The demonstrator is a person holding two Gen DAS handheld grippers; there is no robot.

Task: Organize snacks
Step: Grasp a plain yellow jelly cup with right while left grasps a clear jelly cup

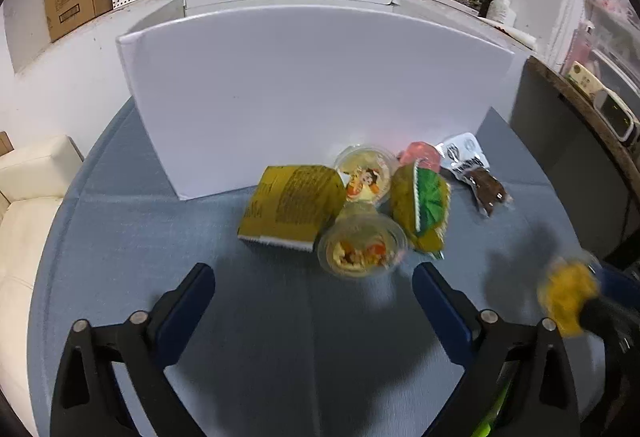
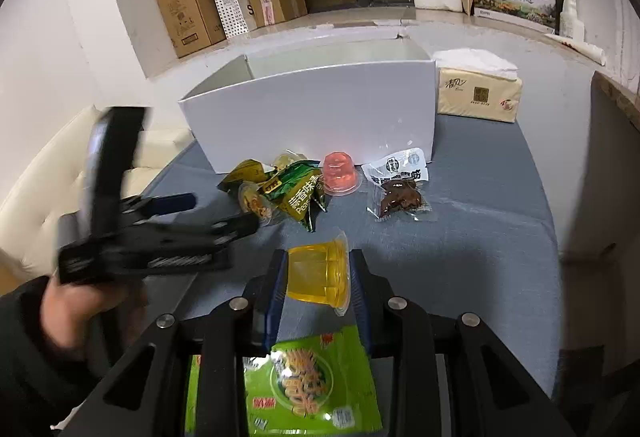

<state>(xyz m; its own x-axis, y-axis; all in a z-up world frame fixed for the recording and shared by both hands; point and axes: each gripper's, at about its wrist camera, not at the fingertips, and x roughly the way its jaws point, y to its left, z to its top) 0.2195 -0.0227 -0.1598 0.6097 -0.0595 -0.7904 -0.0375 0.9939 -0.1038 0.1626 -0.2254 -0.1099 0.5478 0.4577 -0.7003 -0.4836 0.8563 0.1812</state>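
A white open box (image 2: 320, 109) stands at the back of the blue table (image 1: 260, 337). Before it lie a yellow carton (image 1: 292, 205), two clear jelly cups (image 1: 362, 247), a green-yellow pea packet (image 2: 298, 191), a pink jelly cup (image 2: 340, 173) and a dark meat packet (image 2: 400, 193). My left gripper (image 1: 314, 289) is open and empty, just short of the nearest clear cup; it shows blurred in the right wrist view (image 2: 224, 213). My right gripper (image 2: 318, 269) is shut on a yellow jelly cup (image 2: 318, 275), held above the table, seen blurred in the left wrist view (image 1: 568, 297).
A bright green snack packet (image 2: 312, 381) lies under my right gripper. A tissue pack (image 2: 478, 89) sits right of the box. A cream sofa (image 1: 28, 205) is left of the table. Cardboard boxes (image 2: 192, 9) stand on the ledge behind.
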